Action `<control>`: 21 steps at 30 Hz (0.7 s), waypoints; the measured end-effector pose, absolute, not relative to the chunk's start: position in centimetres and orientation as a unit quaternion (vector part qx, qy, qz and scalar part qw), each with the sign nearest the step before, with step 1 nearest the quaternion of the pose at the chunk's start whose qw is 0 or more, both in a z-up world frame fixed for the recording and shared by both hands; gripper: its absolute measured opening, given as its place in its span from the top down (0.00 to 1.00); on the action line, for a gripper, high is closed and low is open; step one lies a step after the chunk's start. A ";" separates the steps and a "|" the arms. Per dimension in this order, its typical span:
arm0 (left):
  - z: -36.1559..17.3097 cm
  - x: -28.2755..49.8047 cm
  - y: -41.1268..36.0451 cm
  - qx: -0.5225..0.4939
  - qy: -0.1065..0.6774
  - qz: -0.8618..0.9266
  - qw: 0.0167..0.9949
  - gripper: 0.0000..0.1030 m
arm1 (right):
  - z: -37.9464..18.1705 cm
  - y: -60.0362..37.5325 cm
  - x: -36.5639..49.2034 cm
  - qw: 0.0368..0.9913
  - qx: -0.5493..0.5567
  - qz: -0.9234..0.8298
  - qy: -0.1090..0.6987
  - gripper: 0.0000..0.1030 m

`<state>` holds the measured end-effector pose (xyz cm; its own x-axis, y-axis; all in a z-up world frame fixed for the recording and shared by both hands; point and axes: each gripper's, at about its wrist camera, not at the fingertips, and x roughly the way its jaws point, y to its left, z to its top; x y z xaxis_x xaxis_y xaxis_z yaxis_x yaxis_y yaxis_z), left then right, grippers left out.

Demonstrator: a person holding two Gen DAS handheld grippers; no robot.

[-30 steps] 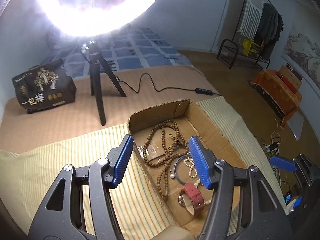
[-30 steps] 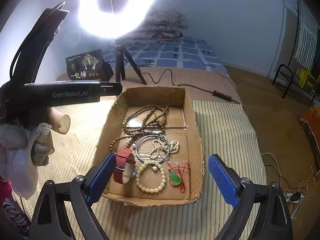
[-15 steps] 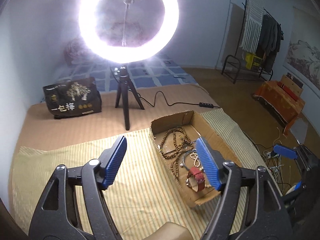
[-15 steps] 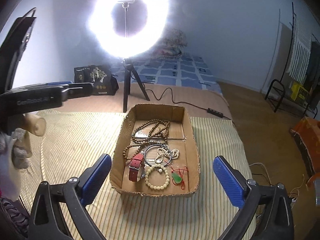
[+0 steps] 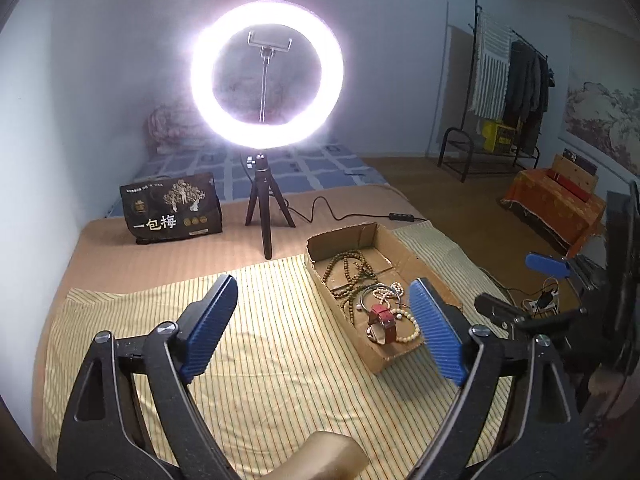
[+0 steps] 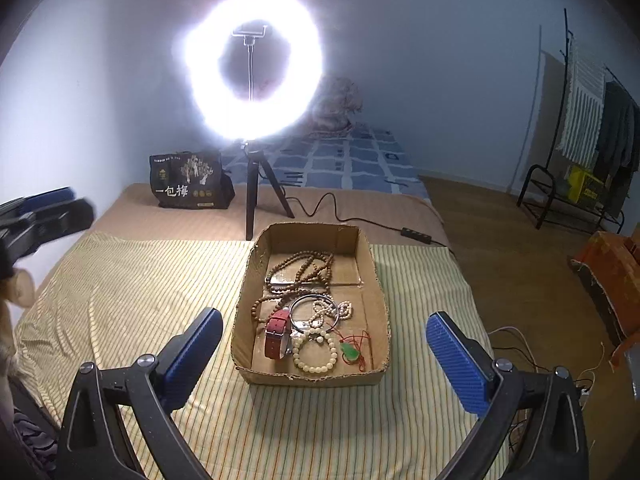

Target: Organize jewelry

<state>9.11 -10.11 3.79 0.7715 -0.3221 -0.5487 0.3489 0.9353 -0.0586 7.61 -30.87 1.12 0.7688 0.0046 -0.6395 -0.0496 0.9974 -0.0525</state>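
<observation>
A shallow cardboard box (image 6: 246,304) (image 5: 320,276) lies on a yellow striped cloth (image 6: 140,300). In it are a long brown bead strand (image 6: 304,264) (image 5: 348,268), a red-strapped watch (image 6: 276,336) (image 5: 384,320), a metal bangle (image 6: 316,312), a pearl strand (image 6: 340,310), a cream bead bracelet (image 6: 314,354) and a green pendant on red cord (image 6: 349,352). My left gripper (image 5: 320,292) hovers over the cloth left of the box, its jaws opening with nothing between them. My right gripper (image 6: 324,320) stands open above the box's near end, holding nothing.
A lit ring light on a small tripod (image 6: 250,68) stands behind the box, its cable and switch (image 6: 416,236) trailing right. A black printed bag (image 6: 188,180) sits at the back left. A clothes rack (image 6: 580,152) and an orange-covered stand (image 6: 612,272) are off to the right.
Both grippers have pulled back and risen from the box, which now looks smaller. The left one swung away to the left over the cloth and its jaws widened.
</observation>
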 end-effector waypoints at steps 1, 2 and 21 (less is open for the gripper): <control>3.6 8.5 -10.0 0.023 0.287 -0.181 0.940 0.11 | 1.2 -30.8 7.2 0.941 -0.032 0.015 0.336 0.00; 3.5 8.1 -10.0 0.023 0.287 -0.182 0.940 0.11 | 1.3 -30.7 6.9 0.942 -0.031 0.016 0.334 0.00; 0.9 4.2 -10.7 0.073 0.282 -0.170 0.941 0.00 | 1.7 -30.4 3.9 0.954 -0.038 -0.005 0.297 0.00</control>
